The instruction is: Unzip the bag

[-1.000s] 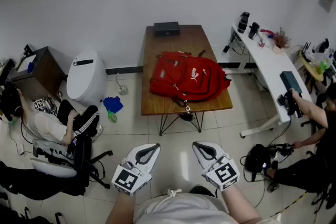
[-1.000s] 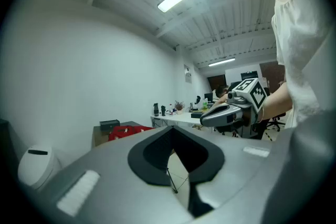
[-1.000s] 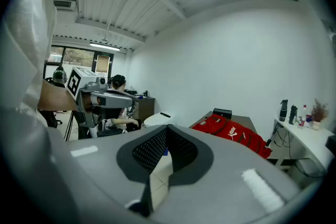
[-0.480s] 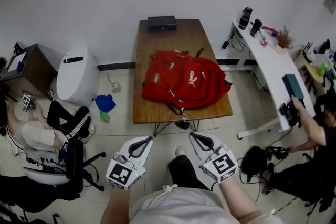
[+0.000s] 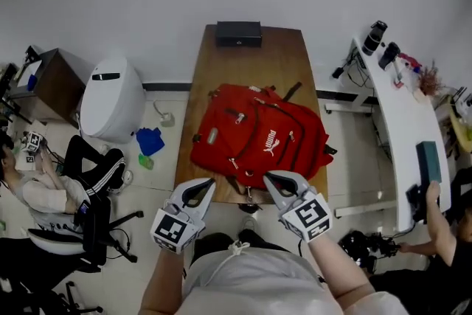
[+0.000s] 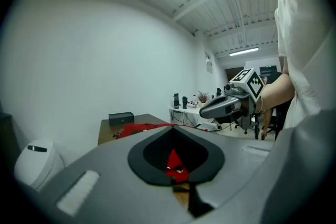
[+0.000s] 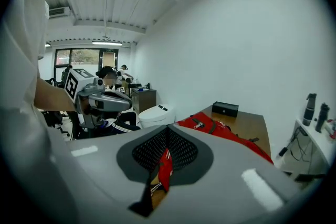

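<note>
A red backpack (image 5: 258,136) lies flat on a brown wooden table (image 5: 251,59), its zipper pulls showing on the front. My left gripper (image 5: 211,184) is shut and empty, its tip at the table's near edge just short of the bag. My right gripper (image 5: 269,176) is also shut and empty, its tip over the bag's near edge. In the left gripper view, the left gripper (image 6: 171,131) points at the backpack (image 6: 137,127), with the right gripper (image 6: 203,111) beside it. From the right gripper (image 7: 168,128) I see the backpack (image 7: 220,128) and the left gripper (image 7: 128,104).
A black box (image 5: 238,33) sits at the table's far end. A white rounded bin (image 5: 110,99) stands left of the table, and a white desk (image 5: 402,114) with bottles stands to the right. One person (image 5: 51,184) sits on the floor at left; another (image 5: 435,214) is at the far right.
Both grippers have come forward from over the floor to the table's near edge by the backpack. The table and bag now sit larger and closer in the head view.
</note>
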Motion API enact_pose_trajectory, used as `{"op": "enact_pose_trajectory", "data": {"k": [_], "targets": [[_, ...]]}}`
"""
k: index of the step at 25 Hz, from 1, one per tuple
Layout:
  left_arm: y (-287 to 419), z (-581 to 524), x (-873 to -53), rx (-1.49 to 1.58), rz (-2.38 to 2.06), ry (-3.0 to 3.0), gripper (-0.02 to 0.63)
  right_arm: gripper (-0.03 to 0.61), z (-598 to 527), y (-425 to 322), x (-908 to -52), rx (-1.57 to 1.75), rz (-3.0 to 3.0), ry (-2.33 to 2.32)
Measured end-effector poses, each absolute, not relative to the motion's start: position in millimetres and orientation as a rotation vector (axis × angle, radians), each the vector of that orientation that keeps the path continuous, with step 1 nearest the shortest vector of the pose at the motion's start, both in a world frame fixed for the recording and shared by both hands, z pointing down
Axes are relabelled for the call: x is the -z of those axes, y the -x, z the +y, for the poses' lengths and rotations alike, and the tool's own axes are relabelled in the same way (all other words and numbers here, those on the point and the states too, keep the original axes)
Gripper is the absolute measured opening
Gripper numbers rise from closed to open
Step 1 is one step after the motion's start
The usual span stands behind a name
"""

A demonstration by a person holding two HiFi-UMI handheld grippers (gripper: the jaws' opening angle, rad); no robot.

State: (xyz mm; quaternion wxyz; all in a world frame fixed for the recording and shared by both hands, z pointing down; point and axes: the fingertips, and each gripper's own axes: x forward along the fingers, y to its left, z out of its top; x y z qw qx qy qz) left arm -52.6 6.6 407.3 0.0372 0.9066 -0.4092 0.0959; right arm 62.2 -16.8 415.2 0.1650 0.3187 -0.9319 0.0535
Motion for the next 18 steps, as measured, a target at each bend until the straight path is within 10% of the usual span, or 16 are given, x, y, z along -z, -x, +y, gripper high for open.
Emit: {"op": "enact_pose_trajectory", "data": {"k": [18], "targets": [[44, -108, -493, -0.554, -1.034, -2.727, 0.006, 0.031, -69, 12, -539, -0.626, -2.396, -0.577]]}}
